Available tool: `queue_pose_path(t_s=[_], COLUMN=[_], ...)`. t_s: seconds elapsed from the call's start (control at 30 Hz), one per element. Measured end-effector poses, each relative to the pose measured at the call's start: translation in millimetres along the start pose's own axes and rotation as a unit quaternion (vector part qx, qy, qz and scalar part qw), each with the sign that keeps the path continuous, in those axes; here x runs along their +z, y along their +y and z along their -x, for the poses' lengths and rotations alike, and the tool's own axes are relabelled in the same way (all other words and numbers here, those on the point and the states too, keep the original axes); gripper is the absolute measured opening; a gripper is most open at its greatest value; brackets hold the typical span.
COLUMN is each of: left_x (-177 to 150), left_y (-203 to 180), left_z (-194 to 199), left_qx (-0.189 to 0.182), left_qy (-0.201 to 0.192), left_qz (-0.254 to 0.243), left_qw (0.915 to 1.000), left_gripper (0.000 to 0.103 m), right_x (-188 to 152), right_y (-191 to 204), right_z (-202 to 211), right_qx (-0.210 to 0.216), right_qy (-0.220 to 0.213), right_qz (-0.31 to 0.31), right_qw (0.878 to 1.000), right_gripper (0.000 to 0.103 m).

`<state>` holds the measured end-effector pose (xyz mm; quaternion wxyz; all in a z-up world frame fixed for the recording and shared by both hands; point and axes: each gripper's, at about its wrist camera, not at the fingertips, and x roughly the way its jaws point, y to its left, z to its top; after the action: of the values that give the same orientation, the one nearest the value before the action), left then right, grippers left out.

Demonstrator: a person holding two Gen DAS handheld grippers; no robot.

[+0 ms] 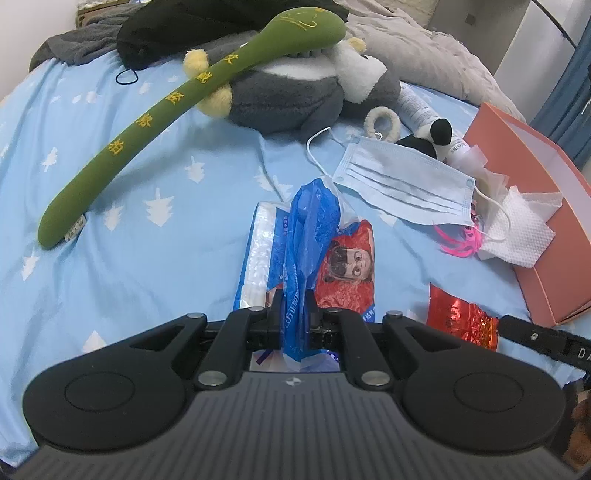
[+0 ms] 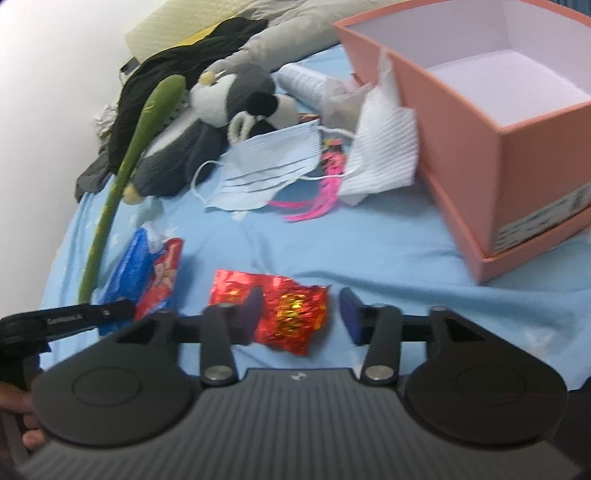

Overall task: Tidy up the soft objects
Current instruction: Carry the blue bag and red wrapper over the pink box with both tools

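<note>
My left gripper point(image 1: 293, 308) is shut on a crumpled blue plastic bag point(image 1: 308, 236) that lies over a tissue pack point(image 1: 347, 266) with a cartoon face, on the blue bed sheet point(image 1: 147, 236). My right gripper point(image 2: 301, 314) is open around a red foil packet point(image 2: 284, 314), which also shows in the left wrist view point(image 1: 461, 317). A blue face mask point(image 1: 406, 181), a pink tassel point(image 1: 460, 242) and white tissues point(image 1: 517, 229) lie beyond. The pink open box point(image 2: 517, 155) stands at the right, empty inside.
A long green plush stick point(image 1: 147, 122) lies across the left. A grey and white plush toy point(image 1: 291, 96), black and grey clothes point(image 1: 166, 33), a fluffy ring point(image 1: 382, 120) and a white tube point(image 1: 417, 107) sit at the back. A white wall point(image 2: 44, 110) is left.
</note>
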<state>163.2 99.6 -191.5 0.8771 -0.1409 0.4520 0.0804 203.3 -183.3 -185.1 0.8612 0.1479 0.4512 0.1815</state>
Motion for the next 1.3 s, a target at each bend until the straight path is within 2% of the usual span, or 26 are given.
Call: queue_pose_path(t_s=[0.2,0.27,0.3,0.37,0.53,0.7,0.9,1.13,1.3], left_x=[-1.3,-1.3,-1.2,-0.4,6.7,23.0,53.1,100.3,136.9], left_y=[0.3,-1.9,-2.9,-5.1,-14.3,-24.6,-43.2,-79.9,-121.2], left_z=[0.4,2.0,3.3,6.9,19.0,35.8,63.3,97.7,115.8], left_qx=[-0.002,-0.005,-0.006,-0.01,-0.02,-0.034,-0.058,-0.095,-0.128], left_qy=[-0.002,-0.005,-0.006,-0.009,-0.017,-0.032,-0.057,-0.1,-0.126], left_qz=[0.003,0.003,0.002,0.001,-0.007,-0.009,-0.015,-0.037,-0.059], left_qw=[1.0,1.0,1.0,0.9999,0.9996,0.9989,0.9966,0.9897,0.982], left_gripper=[0.01,0.01,0.01,0.01,0.01,0.01,0.01,0.01,0.01], right_x=[-4.0,-6.0,-7.3,-8.5,-4.5,6.7,35.7,85.1,121.6], right_y=[10.5,13.7,17.1,23.3,25.8,27.3,33.3,43.3,40.6], right_z=[-22.7,-32.3,-34.3,-33.5,-21.5,1.2,40.0,95.4,134.5], right_qx=[-0.013,-0.028,-0.037,-0.046,-0.041,-0.038,-0.037,-0.037,-0.051], right_qy=[0.025,0.037,0.039,0.036,0.026,-0.003,-0.053,-0.131,-0.188], right_qz=[0.025,0.038,0.051,0.075,0.076,0.08,0.095,0.125,0.131], right_qw=[0.999,0.998,0.997,0.995,0.996,0.996,0.993,0.983,0.972], right_gripper=[0.054,0.051,0.046,0.044,0.041,0.041,0.041,0.041,0.041])
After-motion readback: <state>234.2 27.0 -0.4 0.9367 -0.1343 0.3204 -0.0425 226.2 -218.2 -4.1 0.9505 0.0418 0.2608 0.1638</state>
